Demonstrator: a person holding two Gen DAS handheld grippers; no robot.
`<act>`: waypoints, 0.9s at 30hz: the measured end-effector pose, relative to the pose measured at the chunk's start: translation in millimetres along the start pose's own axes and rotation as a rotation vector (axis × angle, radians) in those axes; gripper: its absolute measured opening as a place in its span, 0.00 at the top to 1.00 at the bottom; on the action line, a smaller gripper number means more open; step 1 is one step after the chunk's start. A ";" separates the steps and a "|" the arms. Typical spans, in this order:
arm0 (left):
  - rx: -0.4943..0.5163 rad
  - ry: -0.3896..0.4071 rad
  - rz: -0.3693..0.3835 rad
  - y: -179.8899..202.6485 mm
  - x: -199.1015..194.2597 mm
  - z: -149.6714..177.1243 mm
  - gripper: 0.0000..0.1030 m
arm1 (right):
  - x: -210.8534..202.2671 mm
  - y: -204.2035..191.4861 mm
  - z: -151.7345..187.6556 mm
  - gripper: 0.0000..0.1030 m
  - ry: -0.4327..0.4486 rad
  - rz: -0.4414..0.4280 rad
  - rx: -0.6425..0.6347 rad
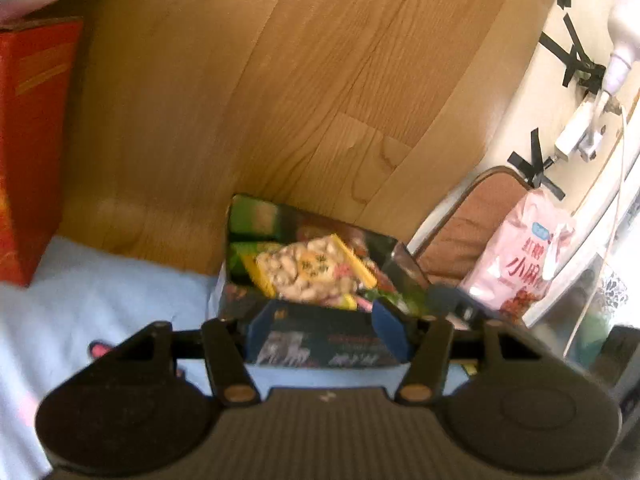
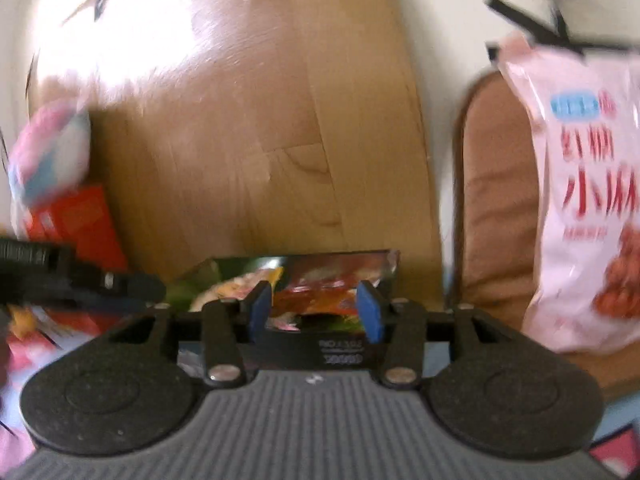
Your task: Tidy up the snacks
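**Both grippers hanging spread over the snack box**

The wooden floor (image 1: 248, 92) is filling the background. The dark snack box (image 1: 316, 280) is sitting open on pale blue cloth (image 1: 116, 280), packets heaped inside. Left gripper (image 1: 324, 320) and right gripper (image 2: 316, 312) are gaping, pinching nothing.

Red characters "小麻" on the pink snack bag (image 2: 580, 200); the other print too blurred.

Domestic room: wood-plank floor (image 1: 248, 92), light blue bedding (image 1: 100, 280), cushioned brown chair (image 2: 496, 208), snack packets in an open box (image 1: 308, 264), charger cable (image 1: 616, 184) taped up.
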State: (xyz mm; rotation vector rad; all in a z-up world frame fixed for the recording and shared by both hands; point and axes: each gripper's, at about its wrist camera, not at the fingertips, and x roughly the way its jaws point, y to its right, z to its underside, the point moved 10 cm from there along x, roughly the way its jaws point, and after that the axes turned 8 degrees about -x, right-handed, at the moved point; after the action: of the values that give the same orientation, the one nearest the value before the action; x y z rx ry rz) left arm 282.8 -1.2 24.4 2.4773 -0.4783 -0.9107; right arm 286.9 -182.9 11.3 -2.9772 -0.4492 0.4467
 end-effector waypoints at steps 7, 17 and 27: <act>0.072 0.025 -0.109 8.5 -47.7 34.6 0.42 | -47.0 -7.6 -1.5 0.41 -0.027 0.039 0.102; 0.198 0.073 -0.299 17.4 -86.8 116.0 0.04 | -131.2 -26.2 79.2 0.27 -0.134 0.122 0.154; 0.130 0.096 -0.401 -14.3 -109.8 154.3 0.00 | -144.2 -45.3 107.7 0.21 -0.156 0.138 0.086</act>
State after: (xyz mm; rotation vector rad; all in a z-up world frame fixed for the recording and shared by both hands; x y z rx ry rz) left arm 102.0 16.2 -31.1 2.7782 -0.0030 -0.9246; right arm 110.4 -177.8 -45.7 -2.9128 -0.2312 0.6968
